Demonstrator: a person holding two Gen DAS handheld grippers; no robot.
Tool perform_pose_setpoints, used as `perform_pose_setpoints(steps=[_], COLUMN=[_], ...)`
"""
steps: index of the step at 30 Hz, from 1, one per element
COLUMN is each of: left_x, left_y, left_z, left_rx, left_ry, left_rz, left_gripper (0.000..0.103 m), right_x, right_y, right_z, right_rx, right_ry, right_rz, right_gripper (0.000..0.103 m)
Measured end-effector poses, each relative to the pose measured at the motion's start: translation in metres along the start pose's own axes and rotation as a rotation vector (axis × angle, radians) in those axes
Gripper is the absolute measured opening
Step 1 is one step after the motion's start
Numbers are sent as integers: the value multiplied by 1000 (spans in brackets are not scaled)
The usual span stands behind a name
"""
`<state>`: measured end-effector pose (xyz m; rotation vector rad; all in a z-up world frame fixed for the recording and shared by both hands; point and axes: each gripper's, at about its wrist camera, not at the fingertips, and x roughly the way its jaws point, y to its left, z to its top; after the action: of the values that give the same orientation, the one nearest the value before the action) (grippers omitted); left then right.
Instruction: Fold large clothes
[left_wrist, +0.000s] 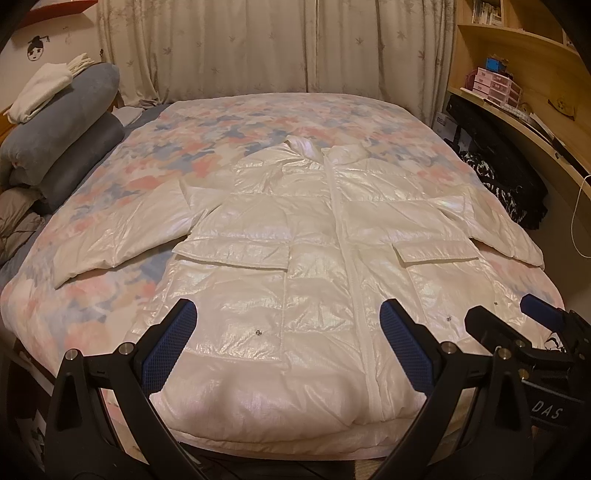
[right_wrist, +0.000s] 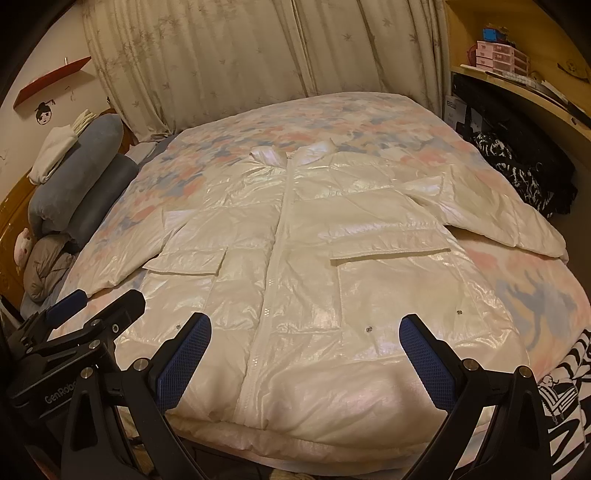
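- Shiny white quilted puffer coat lies flat on the floral bed, long axis running straight away from both claws, hem nearest.
- Left claw spread, empty, over the hem's left half; right claw likewise over the right half.

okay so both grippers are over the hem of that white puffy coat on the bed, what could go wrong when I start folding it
The white coat looks glossy and padded, so the open left gripper or right gripper may slip off it or pinch only the top layer. Its right sleeve reaches the bed edge near the black patterned clothes and might slide off.
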<state>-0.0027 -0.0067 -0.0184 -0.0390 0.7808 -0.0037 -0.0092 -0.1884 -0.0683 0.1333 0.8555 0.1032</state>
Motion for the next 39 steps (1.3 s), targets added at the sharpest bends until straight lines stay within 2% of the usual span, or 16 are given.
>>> perform_pose_setpoints(steps=[12,20,27,31,33,36,39], left_x=[-1,5,7,4,2,-6,-23], left_y=[-8,-12,-13,-11,-12,-15,-19], left_z=[7,28,47,61,68,83,101], left_rx=[20,49,48,23,17,30,36], left_ry=[15,42,72,65,67,27,-64], left_rz=[-32,-56,-126,-186,-192,-189,-215], left_gripper=[98,98,98,99,99,99,99], right_x=[-4,-13,-24,-37,-45,-61,-82], right_y=[1,0,-1,-3,-5,-13,-24], right_z=[6,16,30,43,51,66,85], right_rx=[4,-7,-16,-12,-9,3,18], right_ry=[-11,-45,-75,-106,-118,-151,-191], right_rz=[-15,-70,-120,-147,-174,-202,-258], right_gripper=[103,103,103,103,103,103,103])
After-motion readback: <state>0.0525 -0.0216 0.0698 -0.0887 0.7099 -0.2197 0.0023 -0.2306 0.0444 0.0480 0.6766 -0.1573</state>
